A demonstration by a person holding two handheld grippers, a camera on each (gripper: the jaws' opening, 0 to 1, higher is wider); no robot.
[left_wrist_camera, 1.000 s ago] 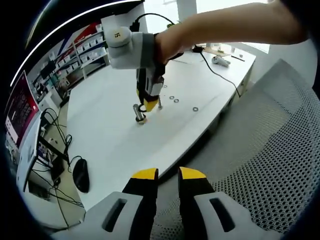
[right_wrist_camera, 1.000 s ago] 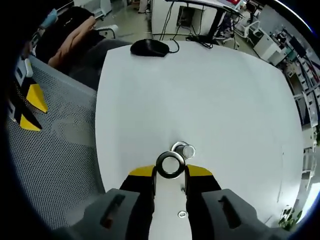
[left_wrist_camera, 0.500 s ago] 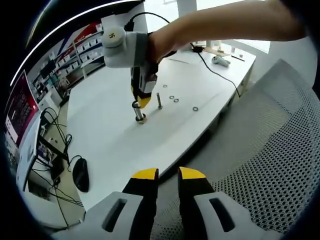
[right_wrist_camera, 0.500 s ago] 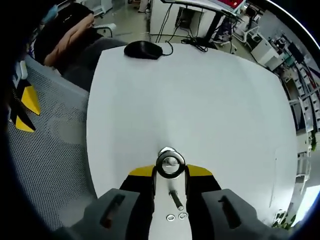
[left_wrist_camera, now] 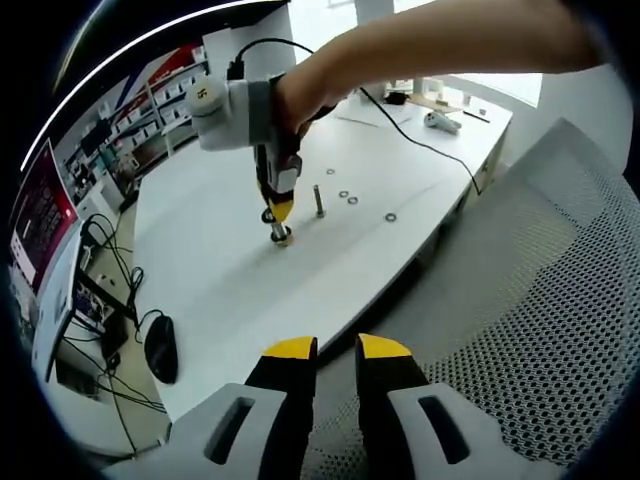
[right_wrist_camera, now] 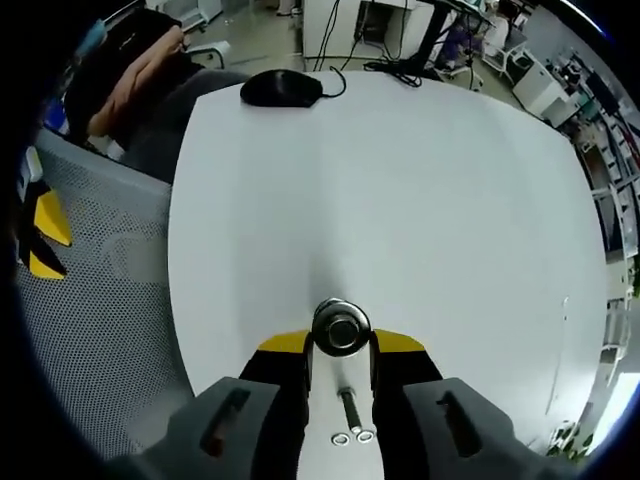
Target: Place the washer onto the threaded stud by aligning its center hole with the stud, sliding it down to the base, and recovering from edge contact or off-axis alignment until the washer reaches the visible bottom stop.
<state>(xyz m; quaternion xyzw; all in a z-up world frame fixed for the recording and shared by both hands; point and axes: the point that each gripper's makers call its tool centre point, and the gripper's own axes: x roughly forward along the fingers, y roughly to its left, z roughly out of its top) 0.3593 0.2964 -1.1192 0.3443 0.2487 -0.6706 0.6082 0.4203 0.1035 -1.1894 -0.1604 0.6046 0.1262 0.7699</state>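
My right gripper [right_wrist_camera: 341, 345] is shut on a steel washer [right_wrist_camera: 341, 312], held flat between its yellow tips. The top of a threaded stud [right_wrist_camera: 343, 329] shows through the washer's hole, close to centred. In the left gripper view the right gripper [left_wrist_camera: 276, 212] points straight down onto that stud [left_wrist_camera: 281, 236], near its upper part; how far down the washer sits cannot be told. A second stud [left_wrist_camera: 319, 200] stands just to the right, and it lies between my right fingers as the second stud [right_wrist_camera: 349, 405]. My left gripper [left_wrist_camera: 337, 348] hovers over a mesh chair, jaws a narrow gap apart with nothing between them.
Several loose washers [left_wrist_camera: 348, 198] lie on the white table [left_wrist_camera: 220, 270] past the second stud. A black mouse [right_wrist_camera: 281, 89] and cables sit at the table's far end. The grey mesh chair [right_wrist_camera: 100, 330] borders the table, with the left gripper [right_wrist_camera: 45, 235] over it.
The right gripper has carried the washer sideways from beside the stud to over it, so the stud top now shows inside the hole. The left gripper has stayed still.
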